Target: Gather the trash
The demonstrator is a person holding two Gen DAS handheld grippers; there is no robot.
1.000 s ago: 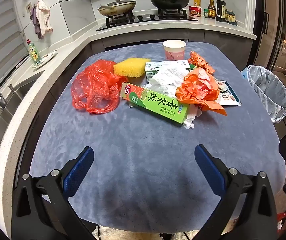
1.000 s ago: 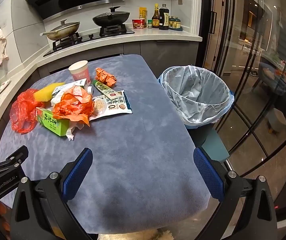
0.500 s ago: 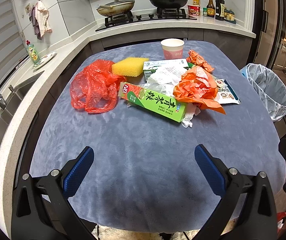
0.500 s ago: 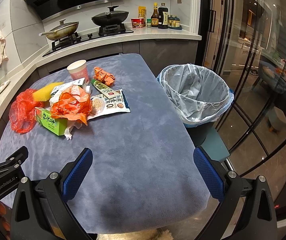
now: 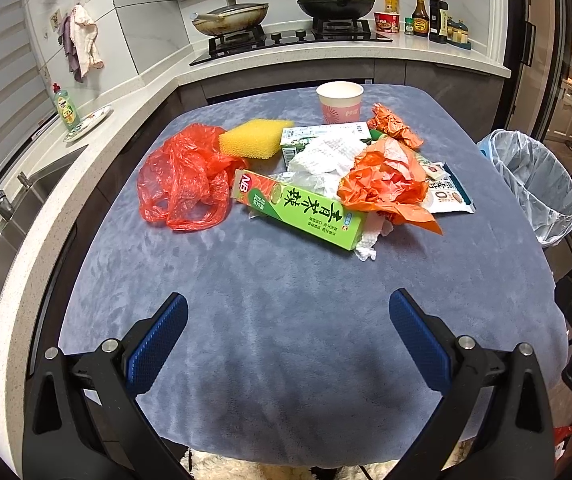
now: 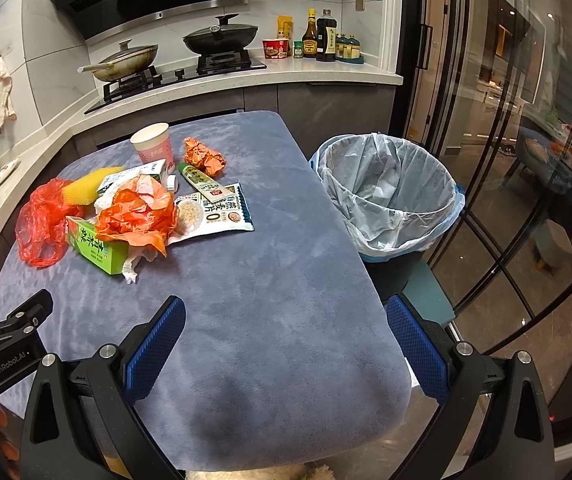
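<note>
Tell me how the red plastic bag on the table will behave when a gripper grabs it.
The red plastic bag lies crumpled and thin, so it is probably floppy and very light. Its glossy film may slip, and loose loops could sag.

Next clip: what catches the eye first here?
A heap of trash at the far middle of the blue table: a red bag on the left, a green box in front, crumpled orange paper on top. A lined bin stands off the table's right edge. Both grippers hover open and empty.

Ahead of the jaws, the green carton (image 5: 304, 210) lies on the table (image 5: 286, 320), crumpled paper (image 5: 384, 180) overlapping its right end; the lined bin (image 6: 390, 196) stands right of the table.
</note>
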